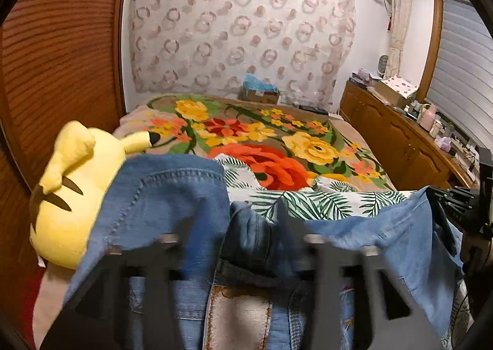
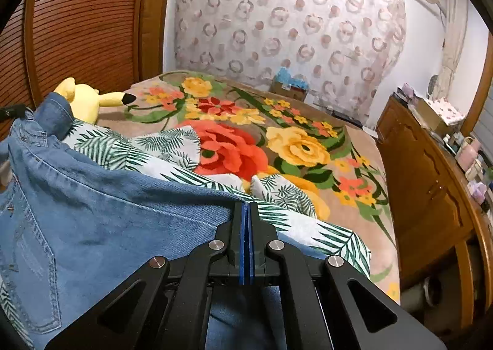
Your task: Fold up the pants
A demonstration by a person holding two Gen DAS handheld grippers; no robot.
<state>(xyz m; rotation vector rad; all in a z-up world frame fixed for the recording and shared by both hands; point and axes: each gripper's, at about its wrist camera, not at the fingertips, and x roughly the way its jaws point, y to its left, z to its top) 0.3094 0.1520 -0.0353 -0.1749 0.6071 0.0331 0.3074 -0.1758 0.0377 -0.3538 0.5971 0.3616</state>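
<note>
Blue denim pants hang lifted between both grippers above the bed; they also fill the lower left of the right wrist view. My left gripper is blurred and its jaws are spread wide, with the waistband draped over and between them; whether it holds the cloth I cannot tell. My right gripper is shut, its blue pads pressed together on the denim edge. The right gripper also shows at the right edge of the left wrist view.
A palm-leaf sheet lies under the pants on a floral blanket. A yellow plush toy sits at the left by a wooden louvred wardrobe. A wooden dresser with clutter stands right.
</note>
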